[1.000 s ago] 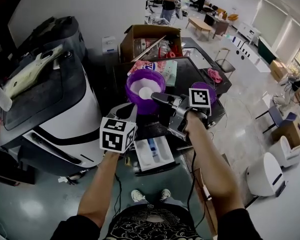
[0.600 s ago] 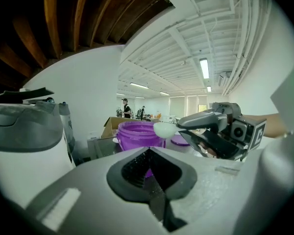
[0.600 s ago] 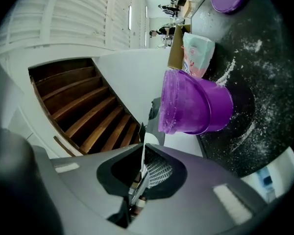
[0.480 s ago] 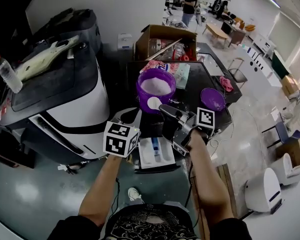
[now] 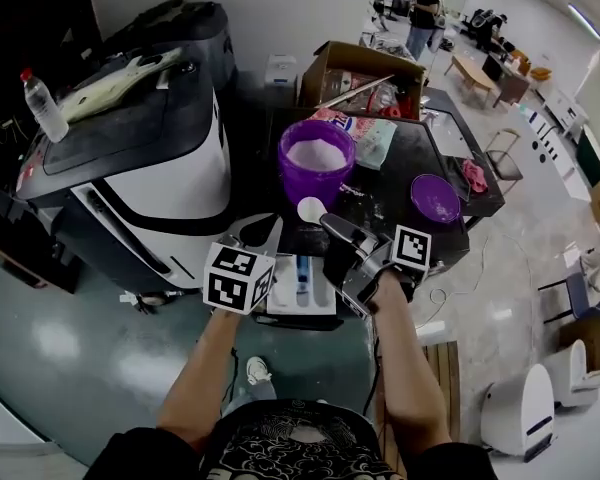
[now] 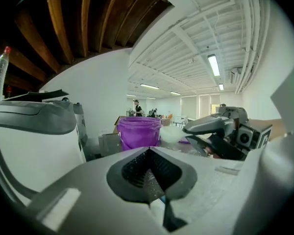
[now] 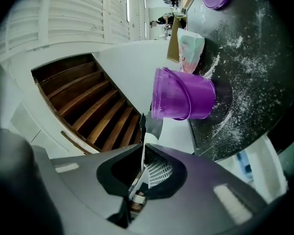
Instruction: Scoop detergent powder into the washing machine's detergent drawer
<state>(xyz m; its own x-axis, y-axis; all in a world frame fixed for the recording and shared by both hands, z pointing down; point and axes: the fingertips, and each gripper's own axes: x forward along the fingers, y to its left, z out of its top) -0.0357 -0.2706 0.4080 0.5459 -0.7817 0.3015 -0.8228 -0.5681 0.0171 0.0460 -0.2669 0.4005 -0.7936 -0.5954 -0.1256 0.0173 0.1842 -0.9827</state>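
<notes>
Scoop [image 5: 310, 209]: heaped with white powder, handle clamped in right gripper [image 5: 332, 226]. Within the last second lifted out of purple detergent tub [image 5: 316, 158], centre frame; now held between tub and open detergent drawer [image 5: 318, 294] below. Left gripper [image 5: 263, 230]: jaws pressed together, nothing held. Tipping judged next.

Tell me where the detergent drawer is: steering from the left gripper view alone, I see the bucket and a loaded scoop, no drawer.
Observer: The head view shows the drawer pulled open below the table's near edge.
Operator: Is the scoop over it?
Observer: Not yet; the scoop looks to be over the table, between the purple bucket and the drawer.
Operator: Is it gripped?
Observer: Yes; in the right gripper view the right hand-held gripper is shut on its thin handle.
</notes>
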